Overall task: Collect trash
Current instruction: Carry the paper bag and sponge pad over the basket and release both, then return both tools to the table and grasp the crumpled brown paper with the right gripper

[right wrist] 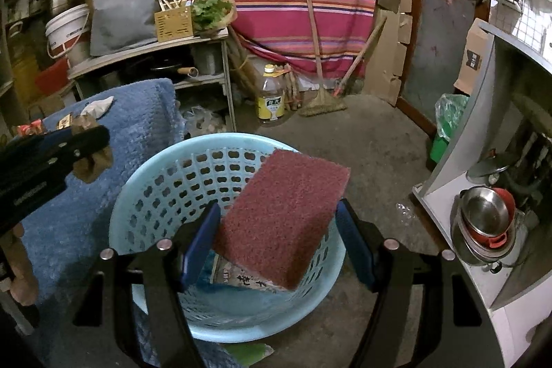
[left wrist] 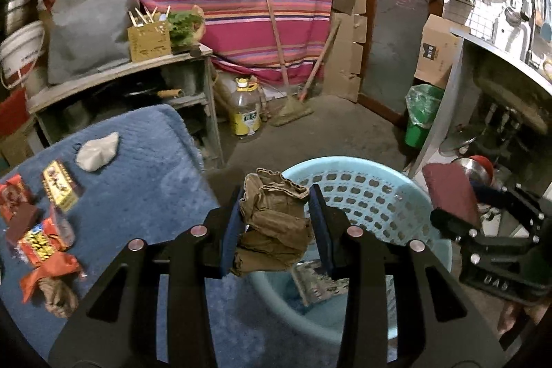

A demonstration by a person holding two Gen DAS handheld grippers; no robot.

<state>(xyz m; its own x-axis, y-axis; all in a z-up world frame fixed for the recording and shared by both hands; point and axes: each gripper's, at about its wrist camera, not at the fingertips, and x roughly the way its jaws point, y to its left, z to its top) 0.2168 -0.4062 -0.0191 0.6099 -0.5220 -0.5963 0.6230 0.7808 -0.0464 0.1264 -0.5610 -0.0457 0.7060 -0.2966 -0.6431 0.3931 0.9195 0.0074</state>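
Left gripper [left wrist: 276, 226] clamps crumpled brown paper [left wrist: 272, 230] between both pads, at the near rim of the light blue basket [left wrist: 376, 192]. Right gripper [right wrist: 279, 230] pinches a maroon scouring pad [right wrist: 283, 216] by its edges, tilted, above the basket's opening. Wrappers [left wrist: 45, 230] lie on the blue towel [left wrist: 148, 168].

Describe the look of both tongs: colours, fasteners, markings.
Both are matte black. The left tongs have angular linkage arms with triangular cutouts, round silver pivot pins, and flat dark-blue pads. The right tongs match: black links, silver pins, blue pads. Side plates carry small screws and faint, unreadable embossed lettering. No cables or sleeves visible.
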